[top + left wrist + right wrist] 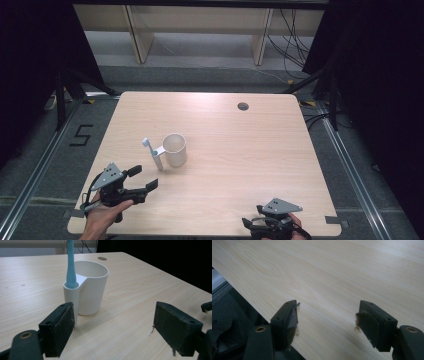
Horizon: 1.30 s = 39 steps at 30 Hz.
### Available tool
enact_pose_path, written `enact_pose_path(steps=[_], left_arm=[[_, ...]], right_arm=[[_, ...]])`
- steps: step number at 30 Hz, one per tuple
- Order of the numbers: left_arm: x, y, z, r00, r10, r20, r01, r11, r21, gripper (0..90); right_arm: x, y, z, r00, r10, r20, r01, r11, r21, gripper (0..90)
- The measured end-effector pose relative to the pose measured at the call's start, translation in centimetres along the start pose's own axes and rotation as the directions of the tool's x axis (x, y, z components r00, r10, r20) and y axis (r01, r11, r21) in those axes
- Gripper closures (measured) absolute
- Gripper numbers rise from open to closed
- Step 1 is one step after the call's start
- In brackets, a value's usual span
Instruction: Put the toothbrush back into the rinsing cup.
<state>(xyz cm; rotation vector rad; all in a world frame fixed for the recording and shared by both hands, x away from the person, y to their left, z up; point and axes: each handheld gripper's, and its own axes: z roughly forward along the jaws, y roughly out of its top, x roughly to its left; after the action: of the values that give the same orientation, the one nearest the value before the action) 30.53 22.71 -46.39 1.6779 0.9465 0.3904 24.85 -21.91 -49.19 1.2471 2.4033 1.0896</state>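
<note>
Right hand-held gripper (254, 222): at the near edge of the bench (240, 150), jaws spread, nothing between them; in the right gripper view (327, 317) bare wood lies under them.
Left hand-held gripper (145, 179): near left of the bench, jaws spread wide and empty, pointing at the cup; in the left gripper view (113, 327) cup just beyond them.
Cup (175, 149): white, upright, left of bench centre, apart from both grippers.
Toothbrush (148, 146): pale blue, standing upright in the cup's side holder (71, 293).
Cable hole (243, 106): far side of bench.

blue toothbrush (71, 267) stands upright in white cup's (93, 287) side holder.
</note>
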Motion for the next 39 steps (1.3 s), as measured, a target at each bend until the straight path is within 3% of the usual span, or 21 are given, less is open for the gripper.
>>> enact_pose_path(steps=[2, 3, 9, 14, 17, 18, 19, 20, 21, 24, 25, 33, 39], left_arm=[[-0.2, -0.2, -0.3, 1.0, -0.003, 0.005, 0.003, 1.0, 0.005, 15.7], [-0.2, -0.3, -0.4, 0.9999, 0.002, 0.012, -0.002, 1.0, 0.006, 15.7], [-0.9, -0.8, -0.8, 0.9992, 0.009, 0.038, -0.009, 0.9998, 0.017, 15.5], [-1.6, -1.1, -1.1, 0.9982, 0.021, 0.056, -0.022, 0.9992, 0.033, 15.4], [-2.2, -1.4, -1.2, 0.9968, 0.019, 0.077, -0.023, 0.9988, 0.043, 15.4], [-2.3, -1.4, -1.3, 0.996, 0.025, 0.086, -0.029, 0.9985, 0.047, 15.4], [-2.5, -1.5, -1.2, 0.9946, 0.021, 0.101, -0.025, 0.9989, 0.039, 15.4], [-2.7, -1.6, -1.4, 0.9948, 0.023, 0.1, -0.028, 0.9984, 0.05, 15.4], [-2.9, -1.7, -1.4, 0.9928, 0.03, 0.116, -0.036, 0.9983, 0.046, 15.4], [-3.5, -1.9, -1.7, 0.9902, 0.042, 0.133, -0.051, 0.997, 0.058, 15.4], [-3.6, -1.9, -1.8, 0.9904, 0.051, 0.128, -0.06, 0.9958, 0.07, 15.4], [-4.3, -2.6, -2.3, 0.9864, 0.057, 0.154, -0.072, 0.9932, 0.092, 15.4], [-4.6, -3.4, -2.7, 0.9877, 0.049, 0.148, -0.067, 0.991, 0.116, 15.4]], right_arm=[[0.0, 0.0, 0.0, 1.0, 0.001, -0.008, -0.001, 1.0, -0.001, 32.3], [0.2, 0.0, 0.0, 0.9995, 0.026, -0.016, -0.026, 1.0, 0.003, 32.0], [0.0, 0.1, 0.1, 1.0, -0.005, -0.007, 0.005, 1.0, -0.011, 31.1], [0.0, 0.1, 0.1, 1.0, -0.005, -0.007, 0.004, 1.0, -0.017, 30.1], [0.2, 0.1, 0.1, 0.9996, 0.019, -0.021, -0.019, 0.999, -0.025, 28.6], [0.0, 0.1, 0.1, 0.9999, -0.01, -0.007, 0.01, 1.0, -0.02, 27.8], [0.3, 0.0, 0.1, 0.999, 0.037, -0.024, -0.038, 0.999, -0.023, 27.1], [0.3, 0.1, 0.1, 0.9986, 0.047, -0.023, -0.047, 0.999, -0.022, 26.1], [0.0, 0.1, 0.1, 1.0, 0.0, -0.007, 0.0, 1.0, -0.028, 24.7], [0.0, 0.2, 0.1, 1.0, -0.002, -0.002, 0.002, 1.0, -0.024, 20.7], [0.1, 0.2, 0.1, 0.9999, 0.015, -0.004, -0.015, 1.0, -0.027, 20.0], [0.2, 0.2, 0.1, 0.9998, 0.006, -0.018, -0.007, 1.0, -0.031, 17.4], [0.2, 0.2, 0.1, 0.9997, 0.014, -0.02, -0.015, 0.999, -0.033, 17.3]])
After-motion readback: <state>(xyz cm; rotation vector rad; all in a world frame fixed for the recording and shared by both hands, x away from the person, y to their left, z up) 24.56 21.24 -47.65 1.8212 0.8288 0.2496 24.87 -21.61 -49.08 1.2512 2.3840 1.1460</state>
